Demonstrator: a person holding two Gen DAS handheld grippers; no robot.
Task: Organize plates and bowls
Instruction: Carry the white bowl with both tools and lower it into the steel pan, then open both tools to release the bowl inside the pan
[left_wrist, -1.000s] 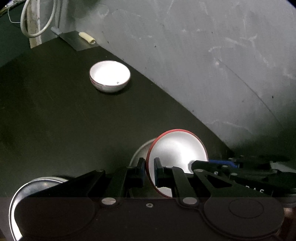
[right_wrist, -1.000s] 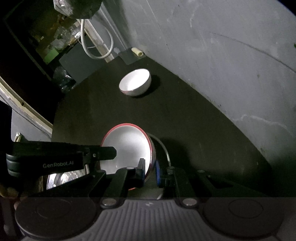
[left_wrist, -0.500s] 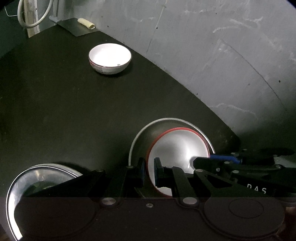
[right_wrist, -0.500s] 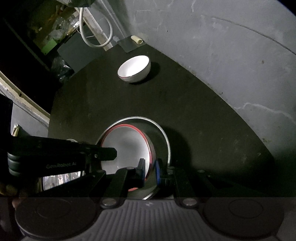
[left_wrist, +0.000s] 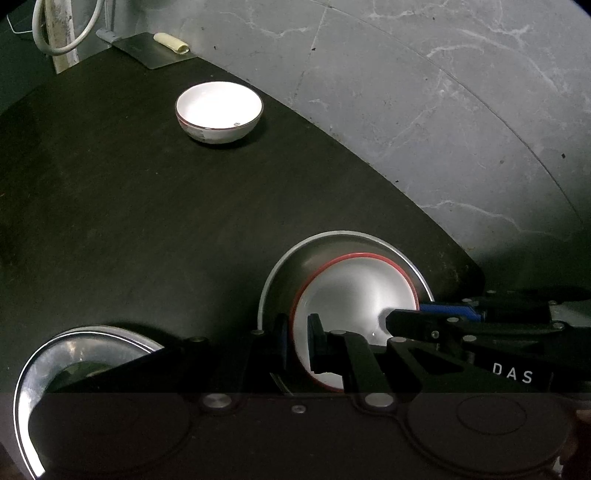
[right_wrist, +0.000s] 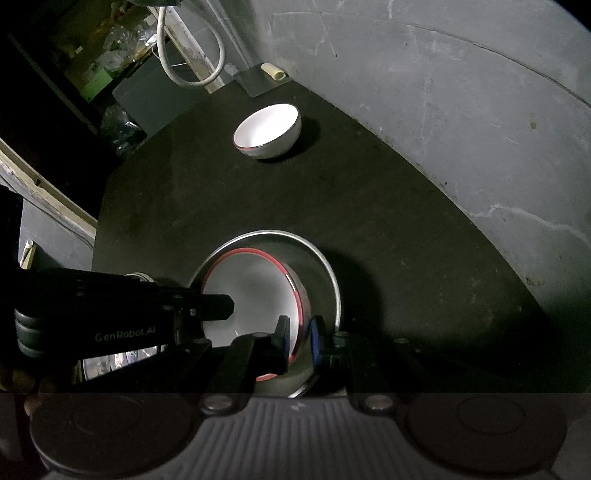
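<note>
A white bowl with a red rim (left_wrist: 354, 291) (right_wrist: 255, 291) sits low inside a larger steel bowl (left_wrist: 295, 266) (right_wrist: 325, 273) on the dark table. My left gripper (left_wrist: 297, 345) is shut on the red-rimmed bowl's left rim. My right gripper (right_wrist: 299, 338) is shut on its right rim, and its black fingers (left_wrist: 424, 323) reach in from the right in the left wrist view. A second white bowl (left_wrist: 218, 110) (right_wrist: 266, 131) stands alone farther back on the table. Whether the red-rimmed bowl touches the steel bowl's floor I cannot tell.
Another steel bowl (left_wrist: 66, 354) lies at the lower left, near the table edge. A grey marbled wall (left_wrist: 424, 110) curves along the table's far side. A small metal sheet with a pale roll (left_wrist: 155, 51) and a white cable (right_wrist: 184, 55) sit at the far corner.
Both grippers have lowered the red-rimmed bowl, which earlier hung tilted above the steel bowl, down into it. The steel bowl's rim now shows all around it.
</note>
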